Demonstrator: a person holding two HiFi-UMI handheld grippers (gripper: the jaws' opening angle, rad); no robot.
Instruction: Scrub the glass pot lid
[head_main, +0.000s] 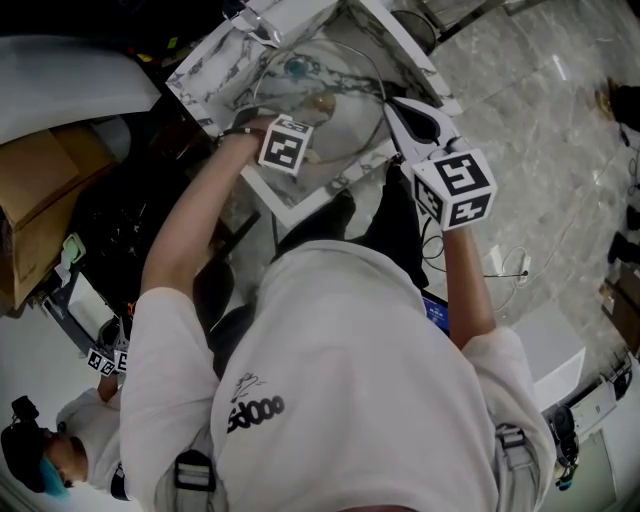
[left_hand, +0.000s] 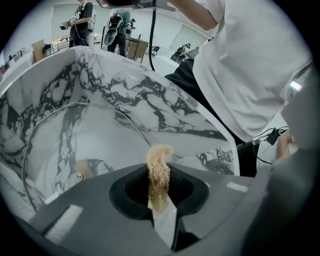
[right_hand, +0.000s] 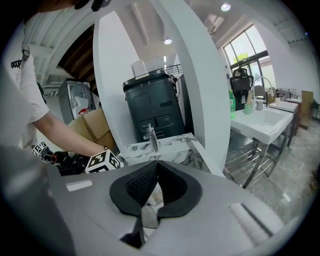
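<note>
Your left gripper (left_hand: 159, 176) is pinched tight on a tuft of tan, fibrous scrubbing pad (left_hand: 159, 156), whose frayed end sticks out past the tips. It is aimed into the white, grey-veined marble-pattern sink basin (left_hand: 165, 107). The round clear glass pot lid with a thin metal rim (left_hand: 85, 137) lies tilted against the basin's curved wall. Its pale wooden knob (left_hand: 83, 169) sits low on the left, and a small screw shows at the knob's centre. From the head view the lid (head_main: 345, 80) lies just beyond your left gripper. I can't tell whether the pad touches the glass yet.

Your right gripper (right_hand: 154, 165) has its jaws pressed together on nothing. It hangs over the sink's near corner, apart from the lid.

Treat the lid as stiff, fairly heavy for its thinness, and brittle. It will probably slide on the smooth basin, and a knock against that wall could chip it. The soft pad gives under pressure, so lean in gently. To steady the lid, take the knob or clamp across the metal rim, never the bare glass face.
</note>
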